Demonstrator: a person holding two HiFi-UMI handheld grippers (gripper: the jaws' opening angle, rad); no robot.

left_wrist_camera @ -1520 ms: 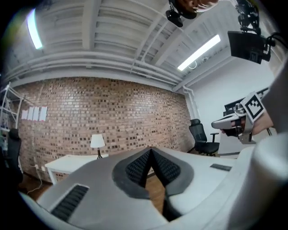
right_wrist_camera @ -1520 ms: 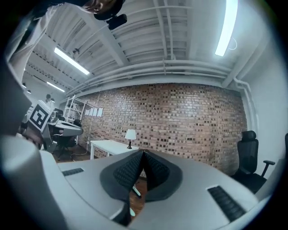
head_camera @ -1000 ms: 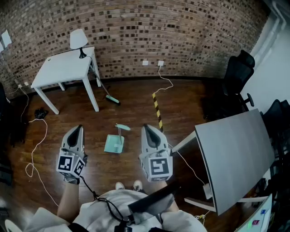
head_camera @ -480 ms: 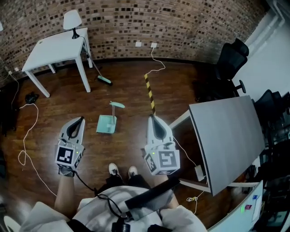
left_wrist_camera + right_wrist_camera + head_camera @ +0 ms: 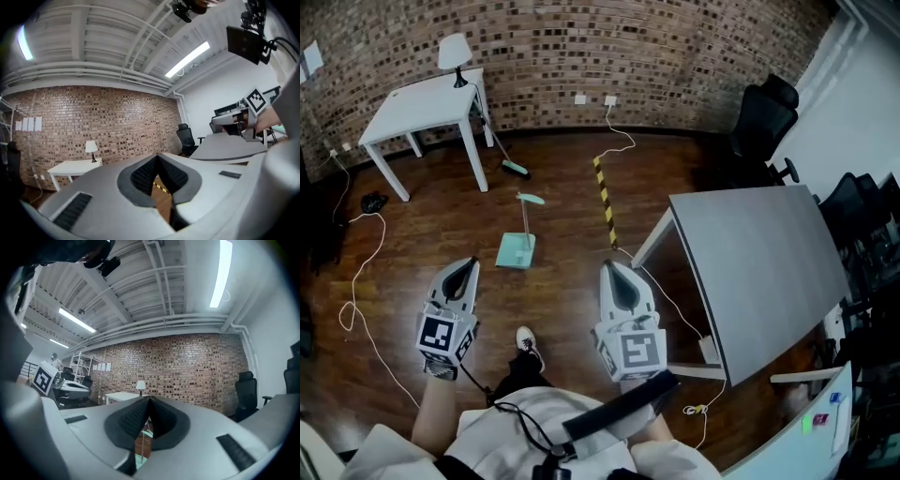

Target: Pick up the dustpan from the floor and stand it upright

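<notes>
Left gripper point(image 5: 468, 266): jaws pressed together, nothing between them, pointing level out over the floor. Right gripper point(image 5: 610, 268): likewise closed and empty, level, held parallel to the left with a gap between the two. Shoe point(image 5: 526, 342): one, on the boards below and between the grippers. Dustpan point(image 5: 517, 249): pale teal, on the wooden floor point(image 5: 562, 300) ahead of both grippers and well below their level, touched by neither. Its pan end is the nearer part and its thin handle runs away towards the brick wall point(image 5: 675, 56), so the long axis is roughly in line with the way the jaws point. It sits between the two lines of reach, but closer to the left gripper; in the right gripper view it shows only as a sliver through the slit under the closed jaws. Judgement: either gripper must open and come down to it, the left by the shorter path. Striped strip point(image 5: 604, 202): on the floor to the right of the dustpan, apart from it. Broom point(image 5: 514, 169): beyond the handle, leaning by the white table point(image 5: 422, 103). Grey table point(image 5: 759, 262): to the right of the right gripper.
</notes>
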